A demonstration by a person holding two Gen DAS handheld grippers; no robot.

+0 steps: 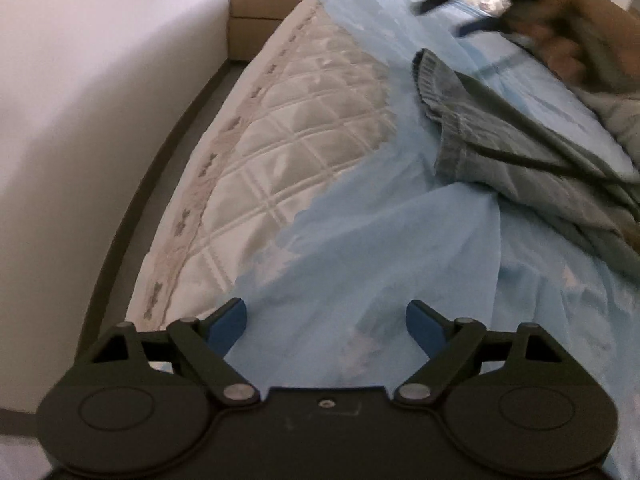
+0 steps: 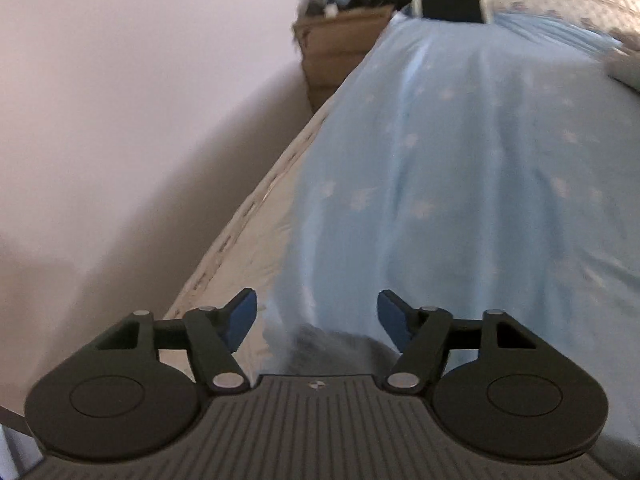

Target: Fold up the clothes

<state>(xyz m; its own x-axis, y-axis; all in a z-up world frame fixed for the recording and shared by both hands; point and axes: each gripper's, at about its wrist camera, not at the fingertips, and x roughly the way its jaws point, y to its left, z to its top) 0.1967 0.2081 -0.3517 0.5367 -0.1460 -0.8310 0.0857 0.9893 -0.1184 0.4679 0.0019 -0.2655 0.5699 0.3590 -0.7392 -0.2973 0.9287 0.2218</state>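
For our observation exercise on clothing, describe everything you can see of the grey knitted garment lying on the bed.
The grey knitted garment looks like soft wool or cotton knit, with a ribbed band along its near edge and a dark cord or seam running across it. It lies crumpled and unfolded, in loose layers, on the pale blue patterned sheet, right of the bare quilted cream mattress. Its right side runs out of view. Neither pair of tongs touches it in the left wrist view.

grey knit garment (image 1: 500, 136) | crumpled, unfolded | lying on light-blue sheet (image 1: 360, 240)
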